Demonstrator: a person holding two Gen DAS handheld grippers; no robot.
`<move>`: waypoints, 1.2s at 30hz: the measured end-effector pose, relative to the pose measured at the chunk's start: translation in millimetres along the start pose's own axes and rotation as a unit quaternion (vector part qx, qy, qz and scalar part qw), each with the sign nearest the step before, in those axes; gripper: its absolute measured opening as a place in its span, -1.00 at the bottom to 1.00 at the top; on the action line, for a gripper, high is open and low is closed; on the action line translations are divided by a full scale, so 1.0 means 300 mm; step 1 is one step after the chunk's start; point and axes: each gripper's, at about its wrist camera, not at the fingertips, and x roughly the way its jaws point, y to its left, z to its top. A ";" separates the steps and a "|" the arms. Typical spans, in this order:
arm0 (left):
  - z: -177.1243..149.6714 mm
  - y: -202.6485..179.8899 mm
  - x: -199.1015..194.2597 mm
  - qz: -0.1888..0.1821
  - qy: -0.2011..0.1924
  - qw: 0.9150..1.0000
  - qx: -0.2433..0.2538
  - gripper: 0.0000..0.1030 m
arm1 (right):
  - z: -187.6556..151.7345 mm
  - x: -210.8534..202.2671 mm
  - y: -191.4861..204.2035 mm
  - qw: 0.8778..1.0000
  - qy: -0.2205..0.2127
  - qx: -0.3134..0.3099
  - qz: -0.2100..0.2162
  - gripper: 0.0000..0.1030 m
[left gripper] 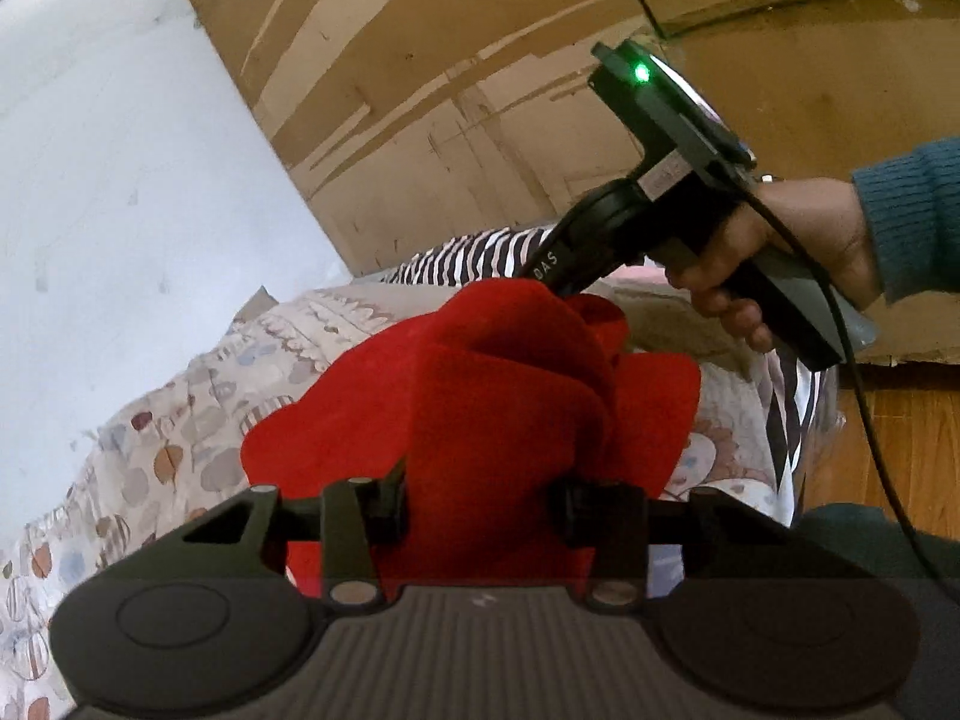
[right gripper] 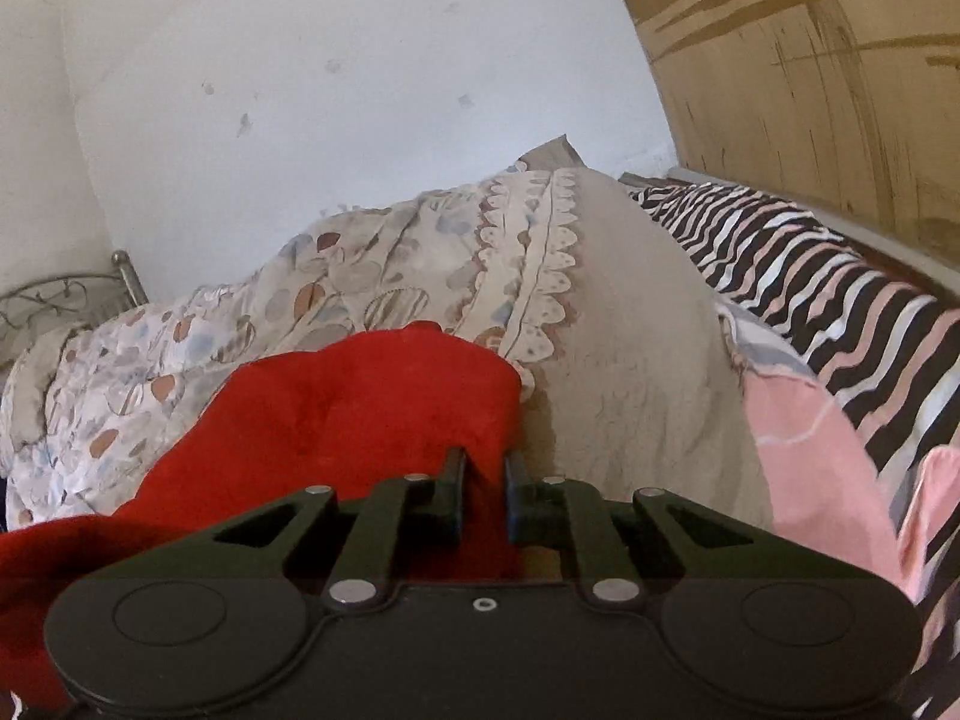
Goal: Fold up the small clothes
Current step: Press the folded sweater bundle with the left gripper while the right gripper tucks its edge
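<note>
Bed [right gripper: 630,324] under patterned quilt fills mid-frame, white wall [right gripper: 330,90] upper left, wood panel [left gripper: 450,60] upper right. Red garment [left gripper: 480,384] bunched on quilt, centre of both views. Left gripper [left gripper: 480,492] spread wide, red cloth between fingers. Right gripper [right gripper: 485,489] nearly pressed together, pinching garment edge. Striped blanket [right gripper: 810,300] at right.
</note>
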 end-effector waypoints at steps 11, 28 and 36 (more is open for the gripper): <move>-0.065 0.228 -0.194 -0.043 -0.040 0.969 -0.241 0.78 | -0.013 0.000 0.029 1.000 -0.006 -0.020 -0.012 -0.61; -0.211 0.428 -0.072 0.035 0.051 0.847 -0.529 0.98 | 0.040 -0.202 0.181 0.997 -0.057 -0.013 -0.057 0.77; -0.222 0.355 -0.065 0.032 0.043 0.856 -0.515 0.98 | 0.020 -0.305 0.317 0.996 -0.076 -0.053 -0.001 0.93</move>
